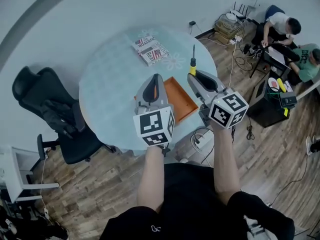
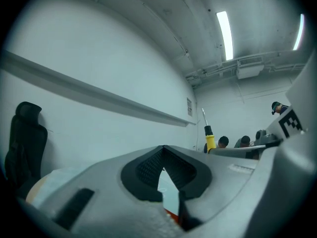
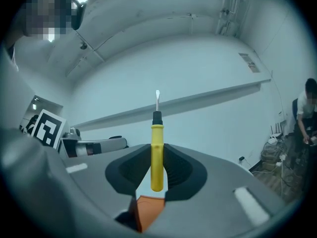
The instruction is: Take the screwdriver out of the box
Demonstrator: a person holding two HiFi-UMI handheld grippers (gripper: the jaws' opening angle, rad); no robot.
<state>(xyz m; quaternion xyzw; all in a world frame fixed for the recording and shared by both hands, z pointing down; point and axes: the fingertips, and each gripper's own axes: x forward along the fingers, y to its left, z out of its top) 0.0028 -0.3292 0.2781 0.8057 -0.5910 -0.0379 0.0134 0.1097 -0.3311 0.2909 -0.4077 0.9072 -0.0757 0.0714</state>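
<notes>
Looking down, I see the round table (image 1: 110,79) well below the hands, with the orange box (image 1: 177,100) on its near side. Both grippers are held level, high over it. The left gripper (image 1: 156,79) is above the box, its jaws pressed together with nothing in them. The right gripper (image 1: 196,75), just beside it, pinches the yellow handle of the screwdriver (image 3: 156,152). The screwdriver stands straight up, metal tip to the ceiling, and its handle end pokes out under the jaws. It is out of the box. I think the right hand only needs to carry it aside.
</notes>
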